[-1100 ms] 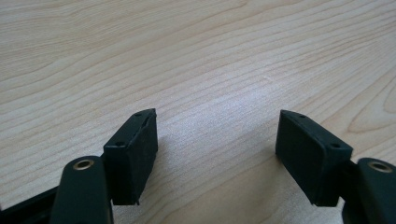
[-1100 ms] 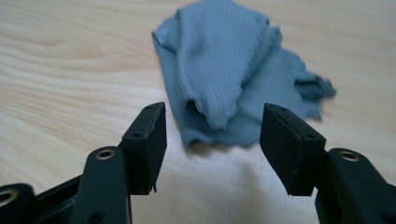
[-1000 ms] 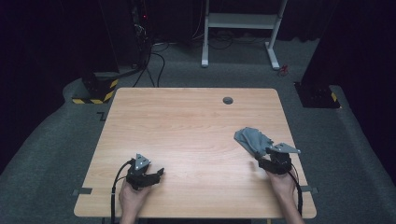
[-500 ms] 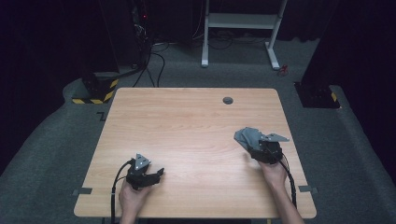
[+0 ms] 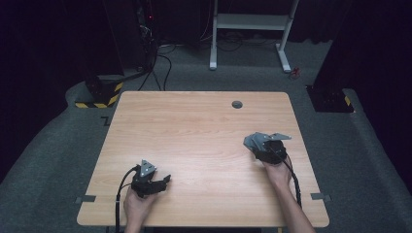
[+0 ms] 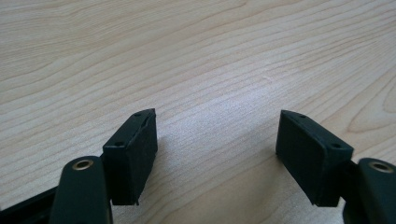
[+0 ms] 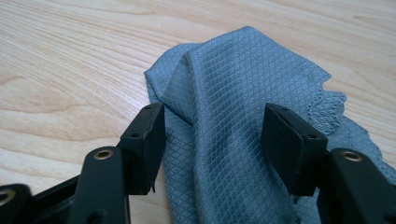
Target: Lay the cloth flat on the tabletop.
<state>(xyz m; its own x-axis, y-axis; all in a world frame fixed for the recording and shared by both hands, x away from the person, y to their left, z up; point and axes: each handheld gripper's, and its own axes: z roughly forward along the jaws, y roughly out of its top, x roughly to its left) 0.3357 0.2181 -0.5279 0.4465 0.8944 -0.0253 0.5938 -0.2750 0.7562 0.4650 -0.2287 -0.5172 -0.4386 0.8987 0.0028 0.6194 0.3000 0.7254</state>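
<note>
A crumpled grey-blue cloth [image 7: 233, 84] with a diamond weave lies on the right side of the wooden table [image 5: 194, 126]. In the high view the cloth [image 5: 251, 141] peeks out from under my right gripper [image 5: 265, 145]. That right gripper [image 7: 212, 135] is open, its jaws standing on either side of a raised fold of the cloth. My left gripper [image 5: 163, 180] rests near the table's front left, held by a hand. It is open [image 6: 217, 140], with bare wood between its jaws.
A small round dark grommet [image 5: 237, 104] sits in the table near the far edge. Behind the table stand a white desk frame [image 5: 250, 22], cables and a black-and-yellow striped base [image 5: 99, 97] on grey carpet.
My right gripper has moved forward and left, over the cloth, so its jaws now straddle the fold. The left gripper has stayed still.
</note>
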